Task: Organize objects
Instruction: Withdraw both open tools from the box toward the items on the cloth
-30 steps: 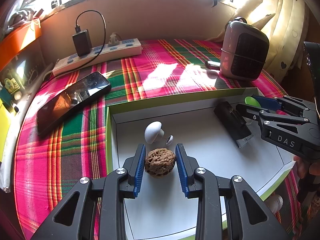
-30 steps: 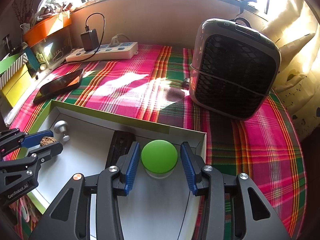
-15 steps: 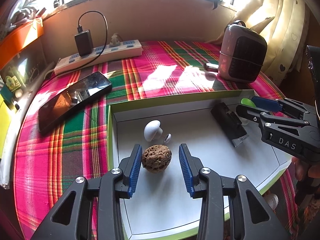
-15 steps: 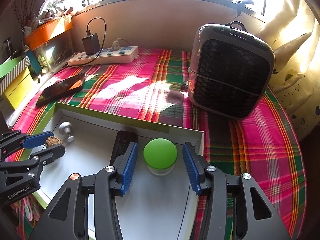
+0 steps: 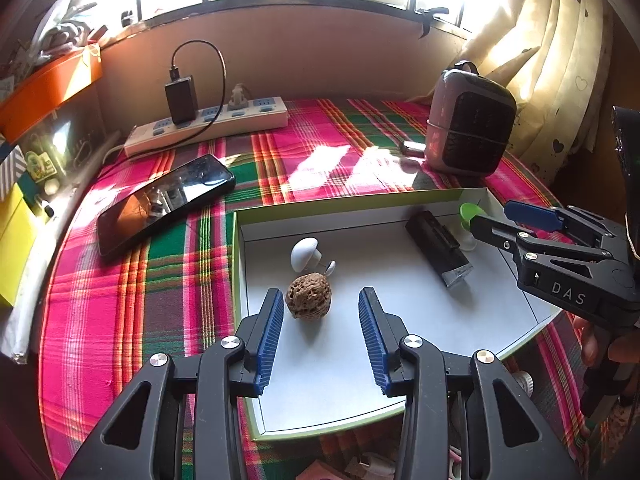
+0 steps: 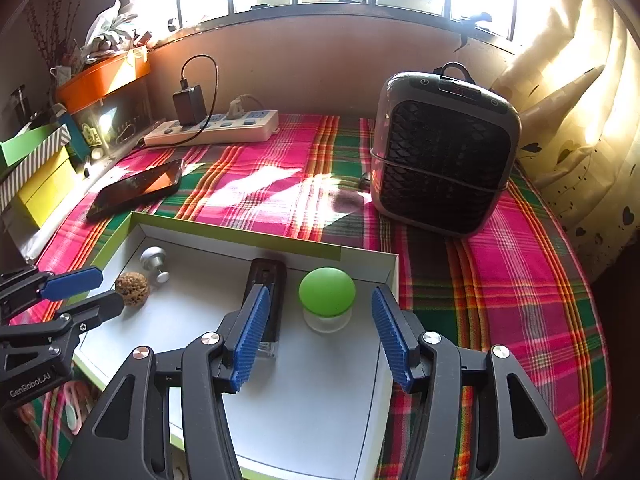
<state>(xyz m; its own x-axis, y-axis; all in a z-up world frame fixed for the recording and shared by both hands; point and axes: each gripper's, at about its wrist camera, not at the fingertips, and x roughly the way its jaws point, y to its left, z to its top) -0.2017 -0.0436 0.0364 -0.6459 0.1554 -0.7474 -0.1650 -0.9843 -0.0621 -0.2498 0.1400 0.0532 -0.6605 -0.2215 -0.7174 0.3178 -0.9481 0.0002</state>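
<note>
walnut (image 5: 309,295) just ahead of opening left claw (image 5: 320,312), untouched

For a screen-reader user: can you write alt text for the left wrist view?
The left tool, blue-padded jaws opening, points down into a shallow white box with green rim, the wrinkled brown walnut lying free by its left pad. Beyond lie a white mushroom-shaped knob and a black rectangular block; the right tool reaches in beside a green-capped jar.

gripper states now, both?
Left gripper: opening, holds nothing; walnut lies free between its fingers.
Right gripper: opening, holds nothing; green-lidded jar stands free.
</note>
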